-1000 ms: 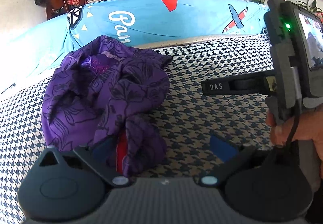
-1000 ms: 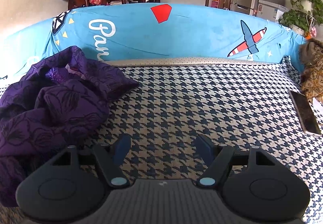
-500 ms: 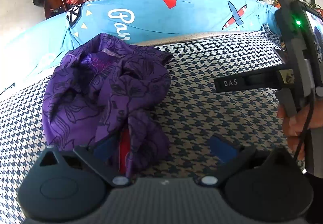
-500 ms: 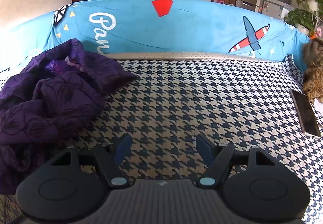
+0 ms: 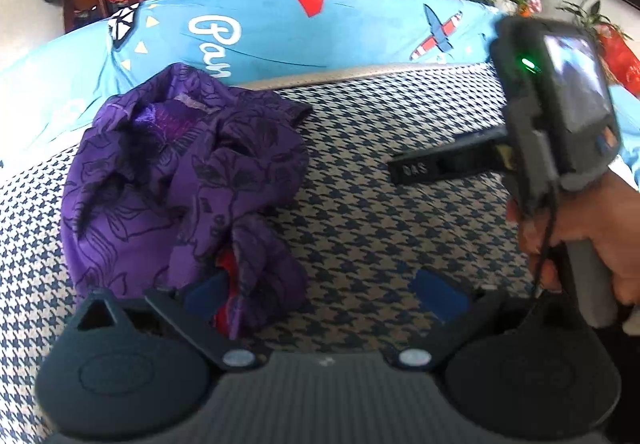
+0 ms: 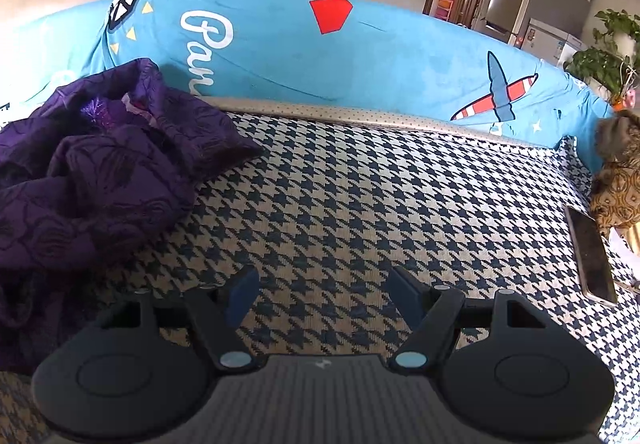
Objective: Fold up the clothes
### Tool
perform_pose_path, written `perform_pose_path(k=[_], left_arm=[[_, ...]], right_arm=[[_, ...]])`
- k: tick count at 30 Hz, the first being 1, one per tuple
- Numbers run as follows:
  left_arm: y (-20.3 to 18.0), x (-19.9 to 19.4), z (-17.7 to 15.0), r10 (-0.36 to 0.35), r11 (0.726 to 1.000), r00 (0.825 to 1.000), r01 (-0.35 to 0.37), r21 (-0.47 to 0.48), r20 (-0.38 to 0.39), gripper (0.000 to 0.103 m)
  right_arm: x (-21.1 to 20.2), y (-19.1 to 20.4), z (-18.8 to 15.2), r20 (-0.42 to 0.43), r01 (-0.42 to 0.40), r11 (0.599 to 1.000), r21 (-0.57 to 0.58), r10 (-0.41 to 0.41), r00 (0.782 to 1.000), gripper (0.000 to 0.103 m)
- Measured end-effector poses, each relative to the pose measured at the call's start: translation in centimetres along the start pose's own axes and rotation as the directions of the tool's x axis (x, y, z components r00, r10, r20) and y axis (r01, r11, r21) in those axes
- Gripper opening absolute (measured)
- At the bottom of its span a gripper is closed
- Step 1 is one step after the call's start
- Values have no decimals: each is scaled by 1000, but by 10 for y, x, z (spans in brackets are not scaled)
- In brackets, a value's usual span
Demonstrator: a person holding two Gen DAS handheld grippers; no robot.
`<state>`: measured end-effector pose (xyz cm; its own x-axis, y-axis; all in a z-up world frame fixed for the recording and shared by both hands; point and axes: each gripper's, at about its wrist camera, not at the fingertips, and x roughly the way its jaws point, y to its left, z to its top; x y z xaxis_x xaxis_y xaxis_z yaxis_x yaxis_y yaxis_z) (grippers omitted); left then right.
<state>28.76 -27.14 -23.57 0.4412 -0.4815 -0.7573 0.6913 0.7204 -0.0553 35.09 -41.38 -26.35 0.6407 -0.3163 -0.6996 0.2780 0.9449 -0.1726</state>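
A crumpled purple garment [image 5: 180,180] with a dark leaf print lies on the houndstooth sofa seat [image 5: 380,228], a strip of red lining [image 5: 225,280] showing at its near end. My left gripper [image 5: 320,294] is open just in front of it. That near end lies beside the left finger [image 5: 206,292], and no pad presses on it. In the right wrist view the garment [image 6: 100,172] sits at the left. My right gripper [image 6: 324,294] is open over bare seat to its right, apart from the cloth. A hand [image 5: 600,220] holds the right gripper's handle.
A blue printed cover [image 6: 320,56] drapes the sofa back behind the seat. A phone [image 6: 592,256] lies near the seat's right edge, beside a brown patterned cloth [image 6: 618,180]. Wooden chairs, a fridge and potted plants stand beyond the sofa.
The right gripper has rolled a little, so its view now tilts, and in the left view it leans differently. The garment lies as before; both grippers stay open.
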Motion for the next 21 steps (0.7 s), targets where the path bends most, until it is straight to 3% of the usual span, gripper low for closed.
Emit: perform_pose_path(k=[21], left_arm=[[-14,1,-4,9,999,1000,-8,41,-7,103]], right_arm=[[4,15,0,2,1,998,-58,-1,1000,72]])
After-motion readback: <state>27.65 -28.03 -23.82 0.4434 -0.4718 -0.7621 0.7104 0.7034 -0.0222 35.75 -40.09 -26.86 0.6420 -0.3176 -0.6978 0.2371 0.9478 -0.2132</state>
